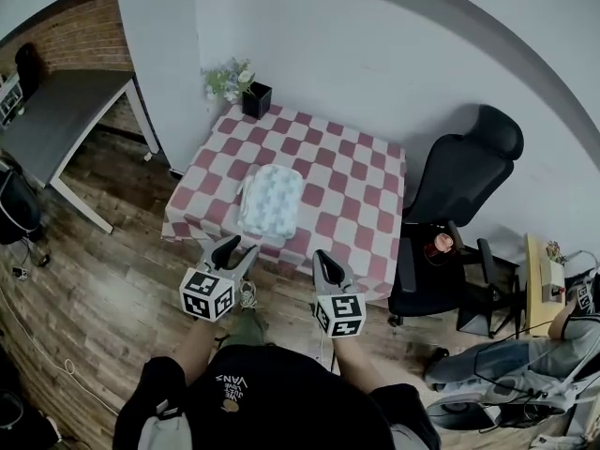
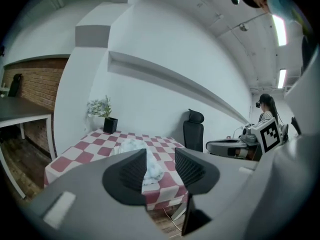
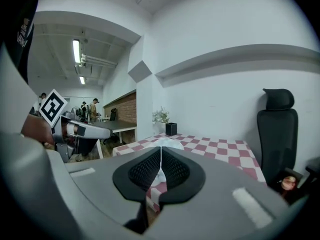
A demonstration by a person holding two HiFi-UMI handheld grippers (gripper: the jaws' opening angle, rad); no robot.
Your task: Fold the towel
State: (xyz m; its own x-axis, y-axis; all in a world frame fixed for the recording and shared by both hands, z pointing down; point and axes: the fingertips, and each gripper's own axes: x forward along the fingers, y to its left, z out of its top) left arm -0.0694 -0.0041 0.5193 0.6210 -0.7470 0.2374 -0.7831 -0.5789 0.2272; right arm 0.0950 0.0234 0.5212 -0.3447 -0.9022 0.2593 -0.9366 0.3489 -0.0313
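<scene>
Held both grippers just short of the desk's near edge.
Found the towel (image 1: 271, 204) in a compact rectangle on the checkered desk (image 1: 347, 186), toward that edge; held the left gripper (image 1: 236, 247) with jaws apart and empty, the right gripper (image 1: 325, 256) with jaws pressed together on nothing.

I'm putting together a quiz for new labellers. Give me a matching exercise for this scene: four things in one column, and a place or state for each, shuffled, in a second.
Things:
1. towel
2. plant
3. left gripper
4. right gripper

Places or states:
A. jaws shut, nothing between them
B. at the far corner of the table
C. jaws apart, nothing between them
D. lying near the table's front edge

Pairs: 1-D, 2-B, 3-C, 4-A
</scene>
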